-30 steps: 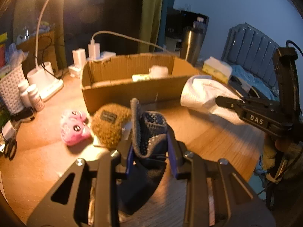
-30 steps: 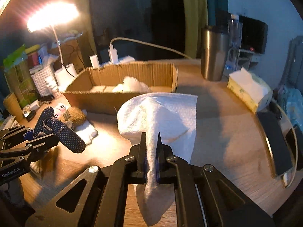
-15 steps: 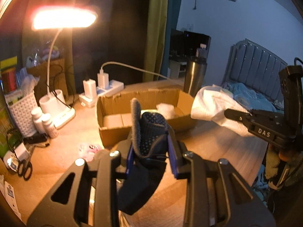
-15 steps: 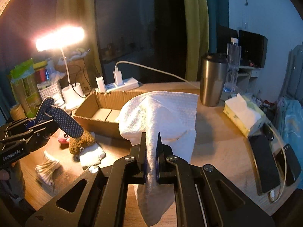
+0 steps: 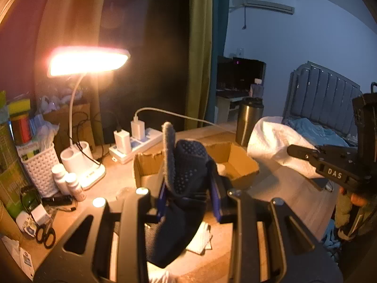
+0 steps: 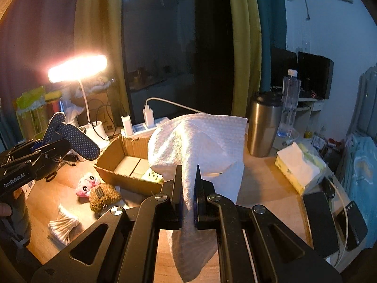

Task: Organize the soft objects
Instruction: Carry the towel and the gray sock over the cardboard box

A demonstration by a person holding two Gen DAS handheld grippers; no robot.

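Left wrist view: the left gripper [image 5: 189, 193] is seen clamped on a dark blue dotted sock [image 5: 186, 188], which is pinched between the blue pads and hangs below them, raised above the wooden table [image 5: 289, 195]. Just beyond it an open cardboard box [image 5: 238, 165] is set on the table, and farther left a lit desk lamp [image 5: 88, 61] is seen. In the right wrist view, the right gripper [image 6: 188, 188] is closed on a white towel [image 6: 200, 141], which is bunched above the jaws and draped below them, clear of the table. To the near left of the box, a pink plush toy [image 6: 86, 186] and a brown fuzzy item [image 6: 103, 195] are left on the table, touching each other. A steel tumbler [image 6: 265, 122] is placed far right.
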